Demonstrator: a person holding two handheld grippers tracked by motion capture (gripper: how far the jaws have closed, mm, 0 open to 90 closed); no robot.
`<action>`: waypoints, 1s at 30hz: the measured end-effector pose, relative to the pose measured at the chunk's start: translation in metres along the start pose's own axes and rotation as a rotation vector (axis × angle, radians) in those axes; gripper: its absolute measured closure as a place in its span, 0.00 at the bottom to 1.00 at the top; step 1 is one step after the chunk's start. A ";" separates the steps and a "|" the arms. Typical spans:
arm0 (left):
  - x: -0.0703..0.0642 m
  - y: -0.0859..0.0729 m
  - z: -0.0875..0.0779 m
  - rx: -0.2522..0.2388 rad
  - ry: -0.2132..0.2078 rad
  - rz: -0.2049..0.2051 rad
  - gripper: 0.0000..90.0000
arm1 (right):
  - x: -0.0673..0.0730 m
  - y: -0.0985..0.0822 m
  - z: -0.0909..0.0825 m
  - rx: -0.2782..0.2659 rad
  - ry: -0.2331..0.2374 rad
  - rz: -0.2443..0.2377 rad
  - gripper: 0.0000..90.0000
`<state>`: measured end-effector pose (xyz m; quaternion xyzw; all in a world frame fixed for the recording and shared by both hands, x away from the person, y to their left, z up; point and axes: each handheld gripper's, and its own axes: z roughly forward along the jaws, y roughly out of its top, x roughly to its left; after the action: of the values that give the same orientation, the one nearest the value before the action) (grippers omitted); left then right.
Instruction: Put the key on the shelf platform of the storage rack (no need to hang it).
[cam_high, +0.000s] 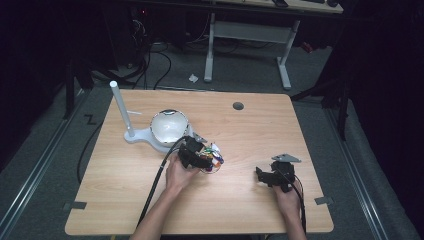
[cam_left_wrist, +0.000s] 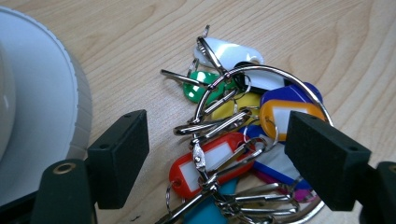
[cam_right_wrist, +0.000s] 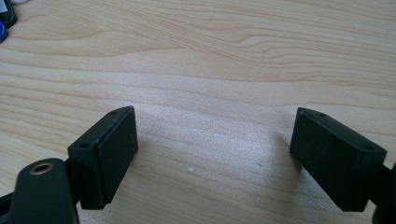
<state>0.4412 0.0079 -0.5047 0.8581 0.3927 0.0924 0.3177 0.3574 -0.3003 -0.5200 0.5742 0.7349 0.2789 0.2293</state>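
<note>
I see the bunch of key tags (cam_high: 214, 161) lying on the table (cam_high: 250, 135), left of centre; the lamp (cam_high: 157, 130) stands just behind it, to the far left; my left gripper (cam_high: 196, 156) sits over the bunch's near-left side; my right gripper (cam_high: 274, 176) rests well apart to the right, nearer the table's near edge.

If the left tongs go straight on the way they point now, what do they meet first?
Most likely the bunch of key tags on its metal ring, lying between the open left tongs; how near it is stays unclear.
</note>
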 end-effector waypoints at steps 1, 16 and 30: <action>0.001 -0.001 0.003 0.002 0.001 -0.008 0.25 | 0.000 0.000 0.000 0.000 0.000 0.000 0.17; 0.007 -0.004 0.007 -0.025 -0.037 -0.033 0.50 | 0.000 0.000 0.000 0.000 0.000 0.000 0.17; 0.005 -0.004 0.004 -0.026 -0.022 -0.008 0.71 | 0.000 0.000 0.000 0.000 0.000 0.000 0.17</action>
<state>0.4442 0.0112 -0.5108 0.8531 0.3915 0.0867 0.3337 0.3574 -0.3003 -0.5201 0.5742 0.7348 0.2788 0.2294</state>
